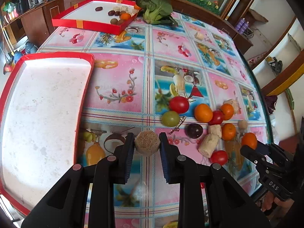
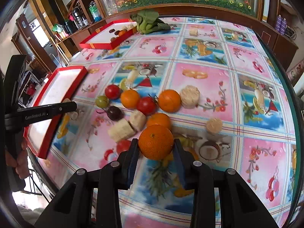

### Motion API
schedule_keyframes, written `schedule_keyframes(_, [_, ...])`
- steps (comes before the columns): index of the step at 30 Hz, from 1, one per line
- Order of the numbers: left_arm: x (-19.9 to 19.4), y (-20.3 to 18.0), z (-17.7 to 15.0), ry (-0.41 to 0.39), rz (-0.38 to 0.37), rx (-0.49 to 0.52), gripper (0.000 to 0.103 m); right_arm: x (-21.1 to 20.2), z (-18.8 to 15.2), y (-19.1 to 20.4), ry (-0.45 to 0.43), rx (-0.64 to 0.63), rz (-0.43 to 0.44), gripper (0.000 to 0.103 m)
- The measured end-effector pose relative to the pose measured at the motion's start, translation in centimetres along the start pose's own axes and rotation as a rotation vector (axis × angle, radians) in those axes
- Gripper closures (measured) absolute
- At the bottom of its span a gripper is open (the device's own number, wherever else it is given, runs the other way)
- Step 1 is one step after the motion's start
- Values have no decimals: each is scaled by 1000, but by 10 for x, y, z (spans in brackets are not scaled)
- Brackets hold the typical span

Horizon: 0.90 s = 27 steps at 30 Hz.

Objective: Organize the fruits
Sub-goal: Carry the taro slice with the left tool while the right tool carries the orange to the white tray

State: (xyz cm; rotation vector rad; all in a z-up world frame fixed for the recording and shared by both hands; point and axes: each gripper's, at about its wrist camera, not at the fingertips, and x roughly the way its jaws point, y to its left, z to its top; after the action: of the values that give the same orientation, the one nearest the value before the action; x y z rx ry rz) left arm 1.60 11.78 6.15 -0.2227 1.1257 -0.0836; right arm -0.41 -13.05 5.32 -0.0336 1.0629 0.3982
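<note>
Gripping cut stalk piece [image 1: 147, 142], left tool [image 1: 146, 144]; right tool [image 2: 155, 148] clamps orange [image 2: 156, 142]; near tray [image 1: 43, 117] bare, far tray [image 1: 85, 21] holds fruit.

I am seeing a tan, rough-topped cut chunk [image 1: 147, 142] sitting upright, and a round orange [image 2: 155, 142] with its stem dimple facing up; remaining fruits [image 2: 133, 104] are lying clustered on the tablecloth.

A round table [image 2: 237, 60] wears a glossy oilcloth of pink and blue squares printed with fruit and flowers. Behind it runs a dark wooden cabinet [image 2: 190, 9] with glass panels painted with bamboo and blossoms. To the left, wooden shelves [image 2: 76, 19] carry kettles and bottles. Daylight glares off white walls [image 1: 275, 1] on the right
</note>
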Motion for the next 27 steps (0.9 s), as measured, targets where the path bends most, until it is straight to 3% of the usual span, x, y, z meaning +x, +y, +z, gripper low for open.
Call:
schedule_keyframes(12, [-42,64,-4,-63,25,-86,80,1,31,70,-49,-81,57,67])
schedule_keyframes(27, [-46,120,-29,-52,51,-195,80,21,58,162,-39,-238,143,67])
